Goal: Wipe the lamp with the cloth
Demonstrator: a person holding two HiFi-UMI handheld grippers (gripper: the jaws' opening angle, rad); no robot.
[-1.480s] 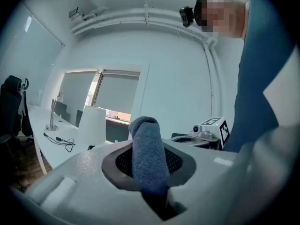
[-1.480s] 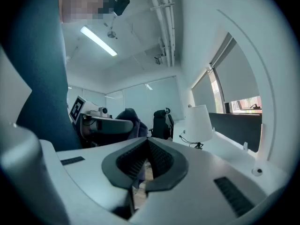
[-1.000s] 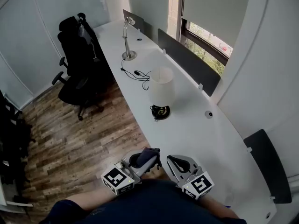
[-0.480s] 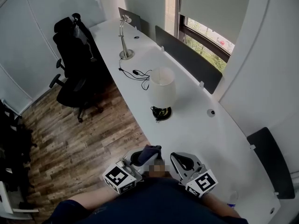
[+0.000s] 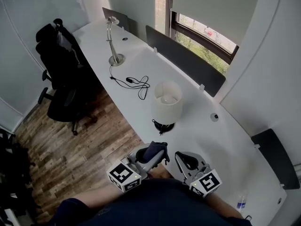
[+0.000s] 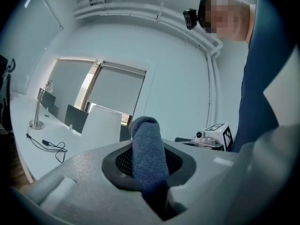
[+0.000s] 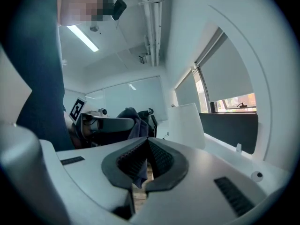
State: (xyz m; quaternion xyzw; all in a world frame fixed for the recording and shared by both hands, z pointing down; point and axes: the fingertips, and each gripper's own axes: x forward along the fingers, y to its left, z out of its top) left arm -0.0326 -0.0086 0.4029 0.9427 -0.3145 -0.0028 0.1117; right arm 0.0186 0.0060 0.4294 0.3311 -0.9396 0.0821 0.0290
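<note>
Both claws are tucked in low, right up against the person's body at the near edge of the surface [image 5: 202, 131], side by side and pointing out over it. The left claw [image 5: 153, 160] is clamped on a dark blue cloth [image 6: 147, 153], which pokes up in a rolled fold past the tips. The right claw [image 5: 185, 160] has its tips pressed together with nothing in it. The lamp [image 5: 167, 102], with a white shade and dark base, stands just ahead of both claws, not touched by either.

The surface is long, white and curved. Farther along it there's a silver desk lamp [image 5: 113, 39] and a loose black cable [image 5: 134, 81]. A dark divider panel [image 5: 183, 62] runs under the window [image 5: 207, 36]. There's a black office chair [image 5: 59, 74] on the wood floor [image 5: 94, 140].
</note>
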